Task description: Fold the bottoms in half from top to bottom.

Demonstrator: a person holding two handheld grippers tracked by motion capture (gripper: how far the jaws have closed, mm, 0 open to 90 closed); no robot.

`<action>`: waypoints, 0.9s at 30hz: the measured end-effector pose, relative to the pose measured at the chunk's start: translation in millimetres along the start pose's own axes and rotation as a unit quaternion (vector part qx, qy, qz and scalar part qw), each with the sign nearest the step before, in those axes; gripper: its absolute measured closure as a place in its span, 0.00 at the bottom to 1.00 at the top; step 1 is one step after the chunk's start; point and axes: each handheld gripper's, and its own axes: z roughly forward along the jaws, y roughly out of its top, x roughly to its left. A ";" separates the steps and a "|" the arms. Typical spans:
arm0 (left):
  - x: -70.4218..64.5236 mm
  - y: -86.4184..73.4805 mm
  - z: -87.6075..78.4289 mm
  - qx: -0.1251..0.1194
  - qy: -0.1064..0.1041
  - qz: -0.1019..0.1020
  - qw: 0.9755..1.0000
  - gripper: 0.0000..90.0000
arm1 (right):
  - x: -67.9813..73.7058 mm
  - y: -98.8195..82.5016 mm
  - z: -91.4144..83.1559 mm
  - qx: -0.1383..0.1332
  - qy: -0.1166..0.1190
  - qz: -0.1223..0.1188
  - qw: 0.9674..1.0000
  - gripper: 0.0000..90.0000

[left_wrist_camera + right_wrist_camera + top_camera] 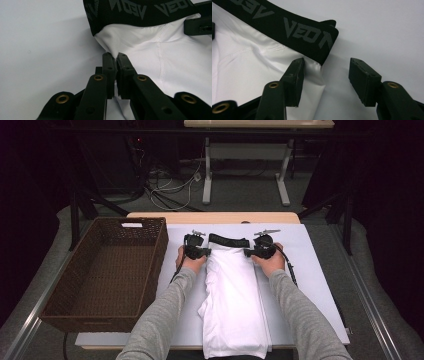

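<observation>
White shorts point(232, 305) with a black lettered waistband point(228, 240) lie folded lengthwise on the white table top point(315, 270), waistband at the far end. My left gripper point(202, 252) is at the shorts' left edge just below the waistband. In the left gripper view its jaws point(116, 55) are shut on a pinch of white cloth point(175, 65) under the waistband point(140, 12). My right gripper point(250, 253) is at the opposite edge. It stands open point(326, 62), one jaw over the white cloth point(244, 72), the other over bare table, beside the waistband's corner point(294, 30).
A brown wicker basket point(107, 270) stands on the table's left side, close to my left arm. The shorts' lower end hangs over the near table edge. Behind the table are a second table's legs point(207, 175) and cables on the floor.
</observation>
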 end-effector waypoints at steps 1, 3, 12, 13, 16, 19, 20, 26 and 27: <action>0.3 0.2 -0.3 0.001 0.001 0.003 1.000 0.96 | 0.6 0.0 0.9 -0.002 0.001 0.003 1.000 0.51; 0.3 0.2 -0.4 0.000 -0.001 0.002 1.000 0.96 | 0.9 -0.2 1.8 -0.005 0.001 0.003 1.000 0.51; 2.1 -0.2 0.3 0.001 -0.009 -0.006 1.000 0.96 | 3.5 -0.5 3.2 -0.007 0.028 0.017 0.999 0.58; 2.7 -0.2 0.5 0.002 -0.009 -0.004 1.000 0.96 | 3.6 -0.6 3.5 -0.008 0.032 0.019 0.999 0.59; 3.3 -0.4 1.0 0.002 -0.011 -0.008 1.000 0.96 | 4.6 -1.1 4.2 -0.011 0.038 0.015 0.999 0.62; 4.1 -0.6 1.5 0.001 -0.013 -0.010 1.000 0.96 | 6.1 -1.4 4.8 -0.010 0.054 0.017 0.998 0.68; 4.5 -0.5 1.5 0.002 -0.013 -0.008 1.000 0.96 | 6.8 -1.5 4.8 -0.010 0.057 0.017 0.998 0.70; 5.2 -1.1 2.5 0.003 -0.016 -0.013 1.000 0.96 | 7.2 -2.4 5.2 -0.004 0.063 0.013 0.998 0.86; 5.4 -1.1 2.7 0.003 -0.016 -0.013 1.000 0.96 | 7.2 -2.4 5.4 -0.005 0.064 0.009 0.998 0.88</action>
